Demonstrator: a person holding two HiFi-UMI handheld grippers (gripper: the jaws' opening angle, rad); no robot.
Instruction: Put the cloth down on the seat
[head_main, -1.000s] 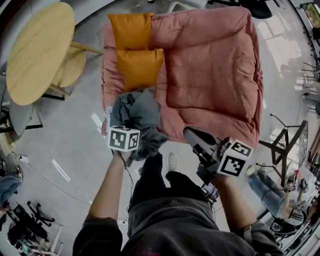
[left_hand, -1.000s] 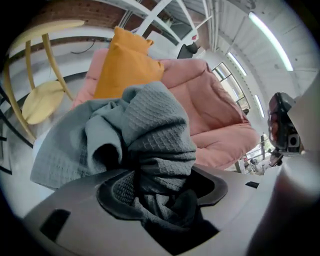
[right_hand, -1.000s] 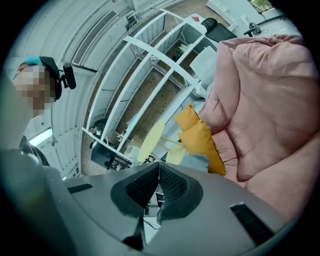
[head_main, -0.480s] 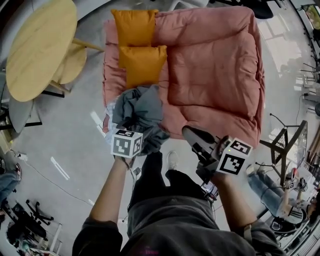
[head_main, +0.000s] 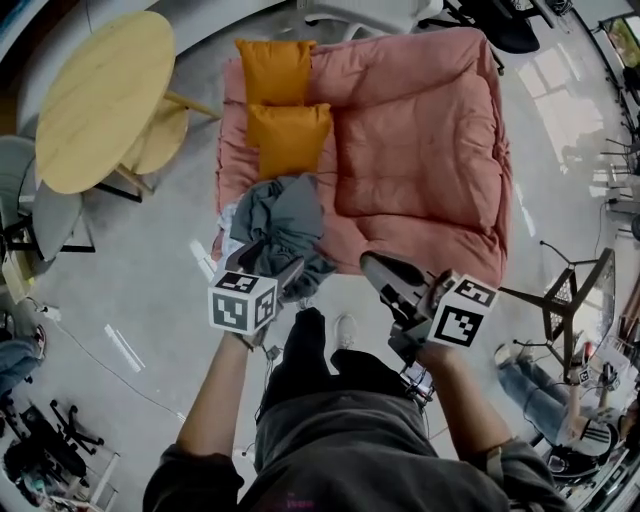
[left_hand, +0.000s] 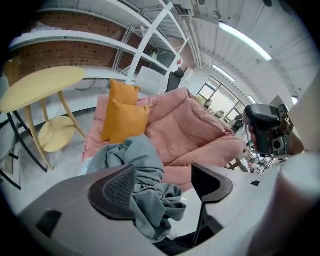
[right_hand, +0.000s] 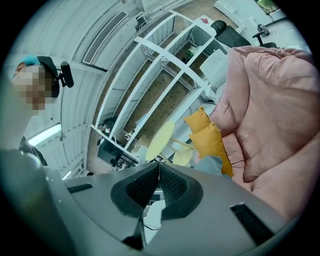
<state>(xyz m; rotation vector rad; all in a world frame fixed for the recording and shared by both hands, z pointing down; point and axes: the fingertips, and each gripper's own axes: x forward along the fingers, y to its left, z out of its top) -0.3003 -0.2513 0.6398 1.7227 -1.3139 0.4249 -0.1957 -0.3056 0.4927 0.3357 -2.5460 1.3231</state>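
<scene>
Two hand-held grippers in play. The left hand-held gripper (head_main: 283, 272) has its jaws wide and closing a touch right now, with the pads clear of the cloth (head_main: 283, 222). It grips nothing; the cloth just shows in the gap beyond them. Meanwhile the right hand-held gripper (head_main: 385, 275) is clamped tight on nothing, parked off the seat's front edge, probably just kept out of the way. Cloth sits bunched on the front-left corner of the pink seat (head_main: 420, 150), just in front of the two orange cushions (head_main: 288, 138), one end hanging over the front edge, so it looks placed, if untidy. Head view gives that layout. Only the left gripper view shows the pads off the fabric, and only the right gripper view shows its pads meeting.
</scene>
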